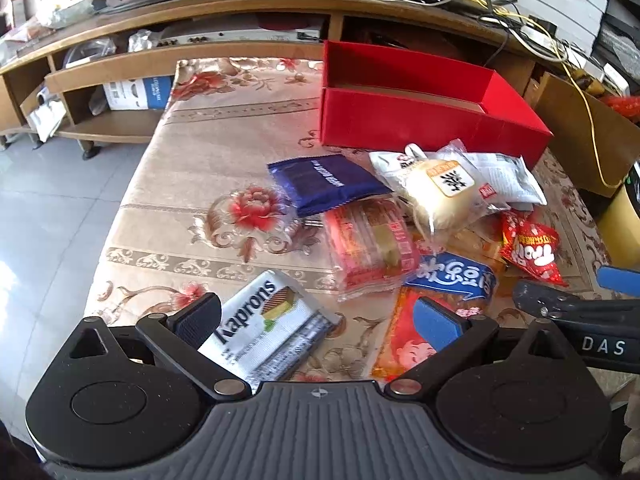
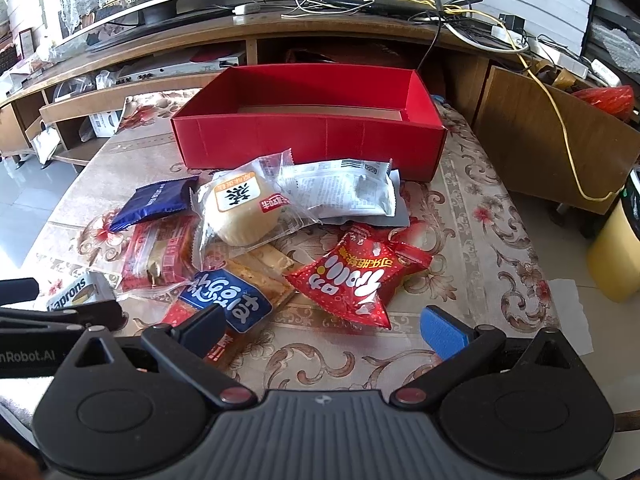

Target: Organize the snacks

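A pile of snack packets lies on the floral tablecloth in front of an empty red box [image 1: 420, 120] [image 2: 312, 136]. Among them are a white Kaprons wafer pack [image 1: 268, 328] [image 2: 76, 292], a dark blue packet [image 1: 324, 182] [image 2: 158, 202], a wrapped pale bun [image 1: 440, 196] [image 2: 240, 212], a white-grey packet [image 2: 340, 192], a red puffed bag [image 2: 356, 280] [image 1: 532, 250] and a blue-labelled orange pack [image 2: 236, 300] [image 1: 452, 280]. My left gripper [image 1: 320, 316] hangs open over the Kaprons pack. Above the table's near edge my right gripper [image 2: 324, 328] is open with nothing between its fingers.
A long wooden TV stand [image 2: 240, 40] with cables, a monitor and shelves runs behind the table. At the right stand a brown cardboard panel [image 2: 540, 136] and a yellow bin [image 2: 616, 256]. Grey tiled floor [image 1: 48, 208] lies to the left.
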